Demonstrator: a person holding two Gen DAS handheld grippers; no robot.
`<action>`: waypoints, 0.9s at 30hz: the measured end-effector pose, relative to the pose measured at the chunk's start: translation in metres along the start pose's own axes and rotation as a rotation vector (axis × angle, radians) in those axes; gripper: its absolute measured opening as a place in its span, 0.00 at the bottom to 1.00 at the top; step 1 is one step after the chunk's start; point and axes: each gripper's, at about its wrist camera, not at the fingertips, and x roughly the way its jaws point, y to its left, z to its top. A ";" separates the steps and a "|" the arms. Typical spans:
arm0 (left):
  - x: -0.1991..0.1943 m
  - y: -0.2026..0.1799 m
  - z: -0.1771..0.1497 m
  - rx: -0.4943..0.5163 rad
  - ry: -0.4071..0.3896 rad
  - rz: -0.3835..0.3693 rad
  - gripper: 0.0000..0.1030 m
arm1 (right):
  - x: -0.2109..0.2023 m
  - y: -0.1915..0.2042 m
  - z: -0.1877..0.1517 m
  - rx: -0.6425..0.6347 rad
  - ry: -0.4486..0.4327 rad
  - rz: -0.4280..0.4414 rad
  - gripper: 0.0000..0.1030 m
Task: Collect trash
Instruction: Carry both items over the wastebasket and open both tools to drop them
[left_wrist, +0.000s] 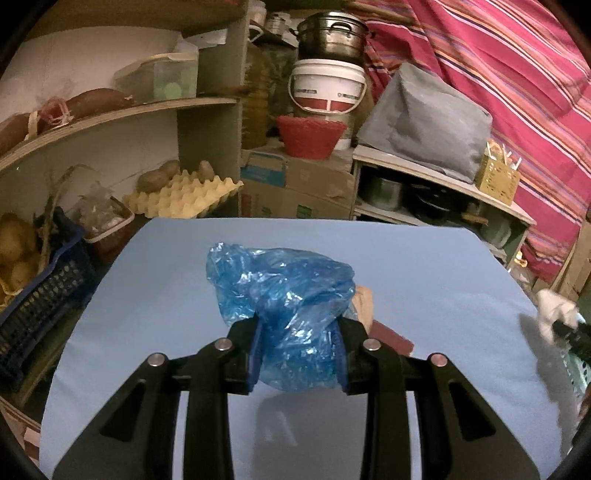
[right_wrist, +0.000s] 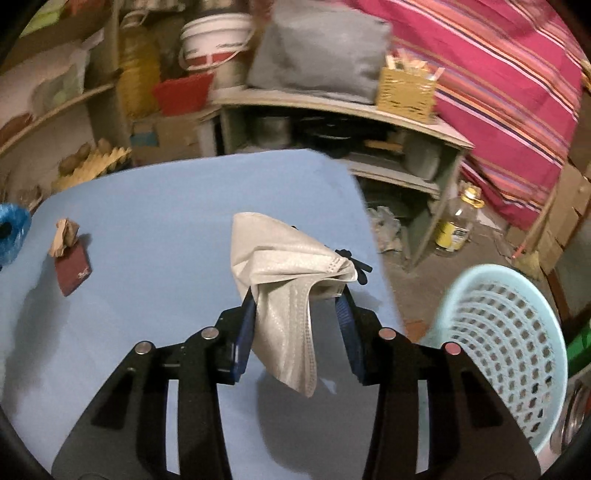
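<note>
Left gripper (left_wrist: 299, 350), left wrist view: jaws are clamped on a crumpled blue plastic bag (left_wrist: 284, 295), which bulges above and below the pads. The bag is held clear of the pale blue tabletop (left_wrist: 129, 295), judged so from the shadow cast beneath it; it is probably being kept aloft until a bin can be reached. Just behind the bag, a crumpled brown paper scrap (left_wrist: 364, 302) and a dark red card (left_wrist: 391, 336) are left on the surface, partly hidden. At the right edge, a white mask is seen blurred in the other claw.

Right gripper (right_wrist: 299, 332), right wrist view: 2 blue pads are closed onto a folded white face mask (right_wrist: 284, 280), with 1 loose flap hanging below and black ear loops trailing at the right. The mask is carried above the table's near right corner. A light blue perforated basket (right_wrist: 509, 339) stands just beside the table on the floor, lower right; the mask is judged to be meant for it. The paper scrap (right_wrist: 64, 236) and red card (right_wrist: 74, 271) lie touching, far left, not yet collected.
</note>
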 end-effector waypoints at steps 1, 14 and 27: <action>0.000 -0.004 0.000 0.011 0.001 -0.002 0.31 | -0.006 -0.011 -0.002 0.013 -0.010 -0.003 0.41; -0.036 -0.102 0.009 0.075 -0.051 -0.037 0.31 | -0.043 -0.111 -0.017 0.125 -0.068 0.001 0.41; -0.051 -0.253 -0.002 0.164 -0.061 -0.214 0.31 | -0.075 -0.202 -0.056 0.219 -0.084 -0.050 0.41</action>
